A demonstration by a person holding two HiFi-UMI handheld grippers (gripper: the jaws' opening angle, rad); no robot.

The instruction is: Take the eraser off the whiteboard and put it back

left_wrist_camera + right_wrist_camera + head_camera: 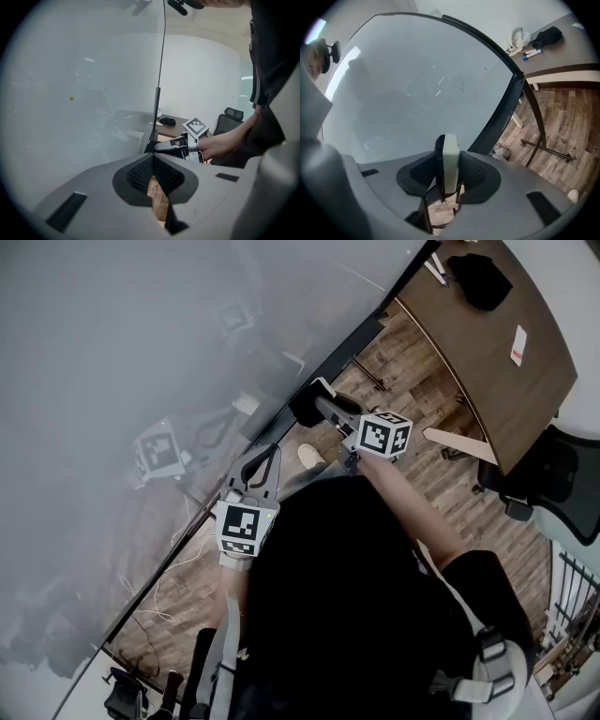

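Note:
The eraser (449,161), a white block with a dark felt side, stands on edge between the pads of my right gripper (447,176), which is shut on it. It is held just off the lower edge of the glassy whiteboard (417,84). In the head view the right gripper (321,407) points at the board's dark frame (361,329), with the eraser (304,410) dark at its tip. My left gripper (262,460) hovers close to the board (112,352), lower left of the right one. Its jaws (152,158) meet with nothing between them, and the right gripper (173,145) shows beyond them.
A brown table (511,362) with a black bag (480,279) and markers (533,52) stands to the right. A black office chair (553,474) sits beside it. The board's stand legs (543,147) rest on the wooden floor, and cables (173,563) lie along its base.

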